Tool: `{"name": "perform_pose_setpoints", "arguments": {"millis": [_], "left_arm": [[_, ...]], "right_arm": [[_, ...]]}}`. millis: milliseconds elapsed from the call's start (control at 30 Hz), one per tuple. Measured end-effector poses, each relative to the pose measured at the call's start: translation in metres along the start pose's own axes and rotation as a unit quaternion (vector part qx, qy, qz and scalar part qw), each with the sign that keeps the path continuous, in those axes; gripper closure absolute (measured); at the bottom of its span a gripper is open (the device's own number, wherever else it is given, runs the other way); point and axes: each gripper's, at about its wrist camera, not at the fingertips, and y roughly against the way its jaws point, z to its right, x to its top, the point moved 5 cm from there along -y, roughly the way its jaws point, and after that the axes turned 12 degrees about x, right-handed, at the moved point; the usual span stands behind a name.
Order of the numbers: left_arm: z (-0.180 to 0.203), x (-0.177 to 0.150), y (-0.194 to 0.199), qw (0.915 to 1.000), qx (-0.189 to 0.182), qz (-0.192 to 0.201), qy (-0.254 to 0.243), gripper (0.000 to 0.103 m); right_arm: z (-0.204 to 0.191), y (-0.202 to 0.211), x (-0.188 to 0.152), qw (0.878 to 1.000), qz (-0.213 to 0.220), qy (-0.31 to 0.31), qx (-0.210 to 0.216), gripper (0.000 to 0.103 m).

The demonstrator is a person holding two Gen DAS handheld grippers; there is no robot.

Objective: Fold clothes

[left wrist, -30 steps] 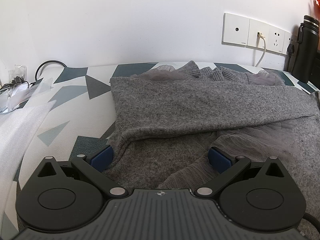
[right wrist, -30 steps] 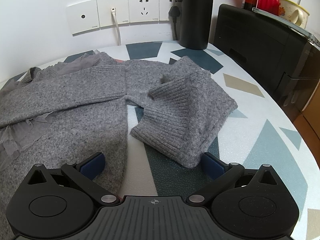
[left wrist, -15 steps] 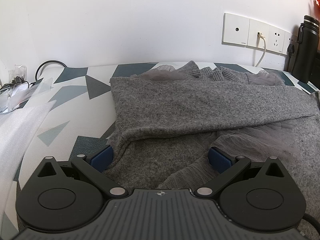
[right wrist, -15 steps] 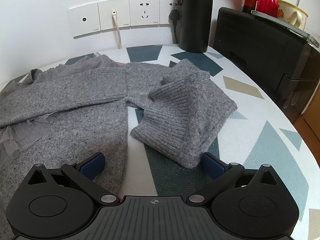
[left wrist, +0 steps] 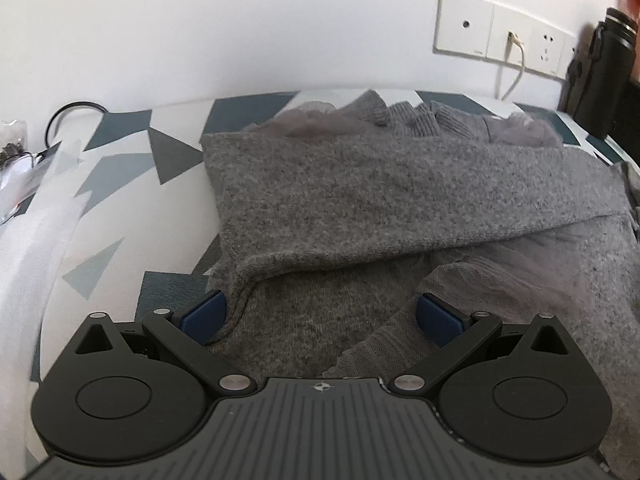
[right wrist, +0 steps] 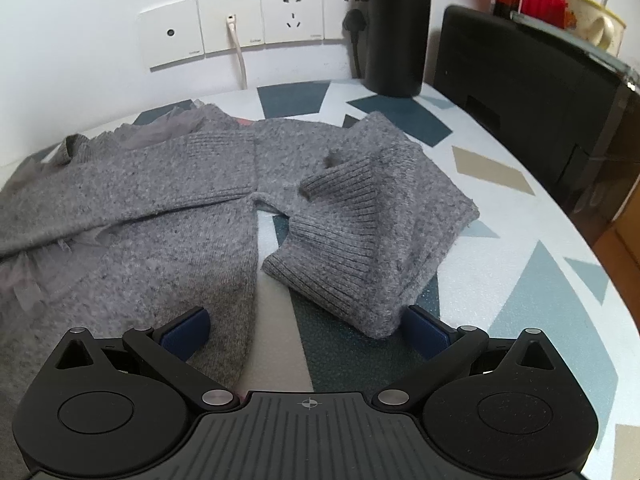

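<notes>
Sweater [left wrist: 400,204], grey knit, spread on patterned table [right wrist: 520,248]; left gripper [left wrist: 320,314] and right gripper [right wrist: 306,328] gape wide at 6 o'clock, holding nothing.

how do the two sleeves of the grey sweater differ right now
The left sleeve lies flat and straight across the sweater body, cuff end on the knit; the right sleeve is bunched and doubled over off to the side, mostly on the patterned table. The right sleeve's ribbed cuff stands up in a fold; the left sleeve's cuff lies flat. Both are the same grey knit.
</notes>
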Motion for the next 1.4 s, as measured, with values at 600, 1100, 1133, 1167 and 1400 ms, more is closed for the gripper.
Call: {"name": "perform_pose_setpoints", "arguments": {"millis": [600,1100,1133,1167,1400], "left_arm": [[0.003,0.008,-0.005,0.9997,0.003,-0.023,-0.005,0.0],[-0.017,0.033,0.038,0.9949,-0.021,0.096,0.021,0.0],[-0.021,0.039,0.045,0.9927,-0.016,0.119,0.015,0.0],[-0.024,0.045,0.05,0.9903,-0.012,0.138,0.011,0.0],[-0.065,0.07,0.036,0.9913,-0.017,0.123,0.045,0.0]], "right_arm": [[0.039,0.009,0.025,0.998,0.049,-0.016,0.018,0.059],[0.01,0.033,0.072,0.994,0.068,-0.028,0.084,0.094],[0.004,0.034,0.079,0.993,0.073,-0.03,0.093,0.094],[-0.003,0.034,0.085,0.991,0.076,-0.031,0.102,0.094],[-0.072,0.012,0.108,0.983,0.074,-0.02,0.169,0.094]]}}
